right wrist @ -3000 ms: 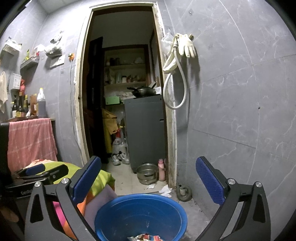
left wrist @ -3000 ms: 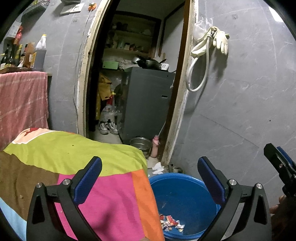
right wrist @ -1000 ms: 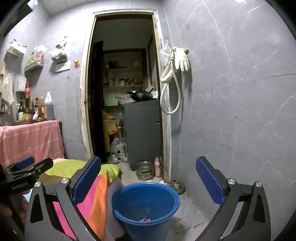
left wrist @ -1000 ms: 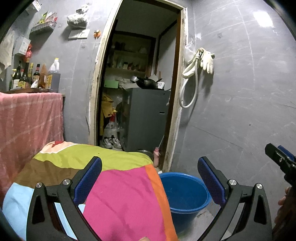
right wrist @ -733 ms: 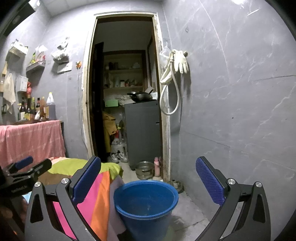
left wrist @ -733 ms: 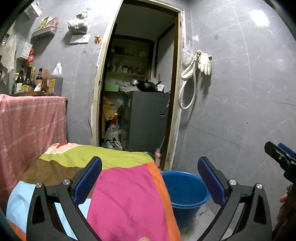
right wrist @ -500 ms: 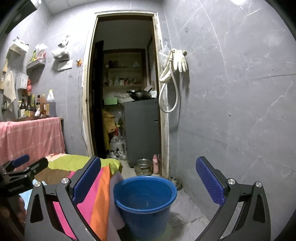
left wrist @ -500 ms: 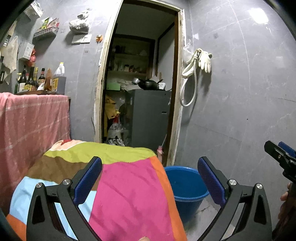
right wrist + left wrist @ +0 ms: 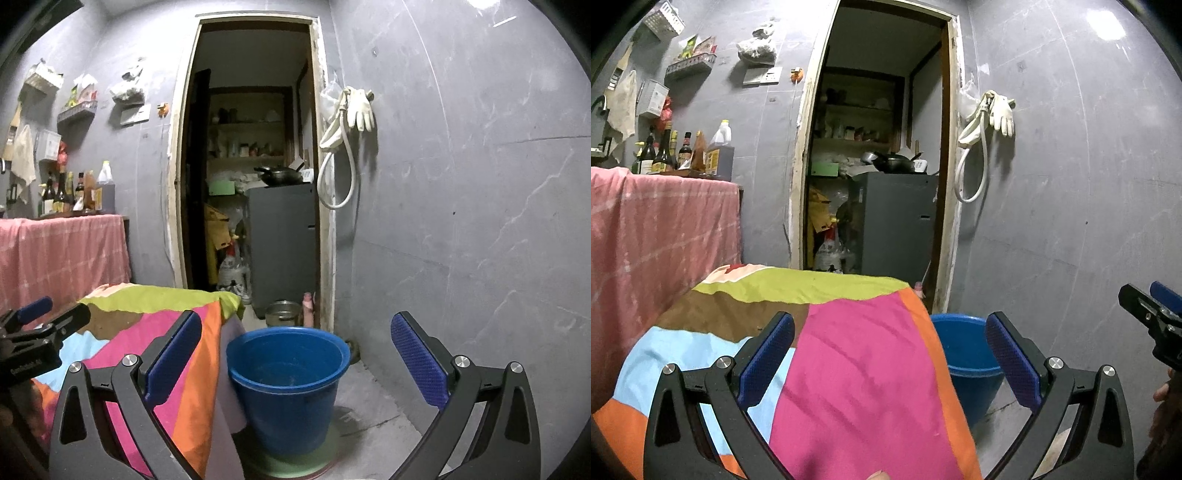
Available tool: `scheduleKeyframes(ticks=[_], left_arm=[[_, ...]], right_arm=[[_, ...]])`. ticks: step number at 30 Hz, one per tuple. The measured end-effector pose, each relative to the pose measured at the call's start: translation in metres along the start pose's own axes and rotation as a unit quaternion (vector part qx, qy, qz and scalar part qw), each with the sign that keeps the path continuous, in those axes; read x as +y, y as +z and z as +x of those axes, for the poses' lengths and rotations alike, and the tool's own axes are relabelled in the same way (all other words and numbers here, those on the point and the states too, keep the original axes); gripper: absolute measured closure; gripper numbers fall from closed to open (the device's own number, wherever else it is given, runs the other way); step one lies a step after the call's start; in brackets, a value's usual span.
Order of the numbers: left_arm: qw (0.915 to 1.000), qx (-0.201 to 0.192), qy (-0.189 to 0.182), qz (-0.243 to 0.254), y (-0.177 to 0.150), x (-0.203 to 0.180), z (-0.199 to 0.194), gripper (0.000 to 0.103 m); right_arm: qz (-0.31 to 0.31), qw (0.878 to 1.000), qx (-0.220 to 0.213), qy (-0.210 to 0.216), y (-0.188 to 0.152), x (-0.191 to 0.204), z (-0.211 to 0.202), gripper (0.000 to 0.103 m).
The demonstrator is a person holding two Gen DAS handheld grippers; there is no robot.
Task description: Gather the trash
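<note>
A blue plastic bucket stands on the grey floor on a round green mat, beside a table draped in a multicoloured cloth. From this height its bottom is hidden, so no trash shows inside. My right gripper is open and empty, level with the bucket's rim and short of it. Over the pink part of the cloth my left gripper is open and empty, with the bucket to its right. The right gripper's tip shows at the left wrist view's right edge.
A doorway leads to a storeroom with a grey cabinet, a pan on top and a metal bowl on the floor. A hose and white gloves hang on the right wall. Bottles stand on a pink-draped counter at left.
Both grippers have pulled back and down from over the bucket. The trash seen earlier at its bottom has dropped out of sight behind the wall. Both stayed open.
</note>
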State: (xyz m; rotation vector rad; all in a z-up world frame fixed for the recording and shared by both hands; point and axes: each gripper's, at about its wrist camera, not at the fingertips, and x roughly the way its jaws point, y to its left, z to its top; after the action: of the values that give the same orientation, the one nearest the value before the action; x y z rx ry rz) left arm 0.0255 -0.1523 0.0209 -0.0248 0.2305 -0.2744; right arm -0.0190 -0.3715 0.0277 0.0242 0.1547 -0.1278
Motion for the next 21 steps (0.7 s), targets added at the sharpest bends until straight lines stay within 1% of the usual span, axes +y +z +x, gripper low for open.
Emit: scheduleKeyframes(ticks=[6,16,21], left_arm=[[0.9998,0.016,0.009,-0.008,-0.014,0.004,0.002,0.002],[0.9995,0.021,0.021,-0.007,-0.028,0.008,0.003,0.002],[0.9994,0.018,0.028,-0.008,-0.033,0.011,0.002,0.002]], right_arm=[[-0.003,1.000,-0.006,0.000,-0.011,0.006,-0.002,0.000],[0.002,1.000,0.011,0.001,-0.026,0.008,0.003,0.000],[-0.003,1.000,0.011,-0.001,-0.035,0.010,0.005,0.000]])
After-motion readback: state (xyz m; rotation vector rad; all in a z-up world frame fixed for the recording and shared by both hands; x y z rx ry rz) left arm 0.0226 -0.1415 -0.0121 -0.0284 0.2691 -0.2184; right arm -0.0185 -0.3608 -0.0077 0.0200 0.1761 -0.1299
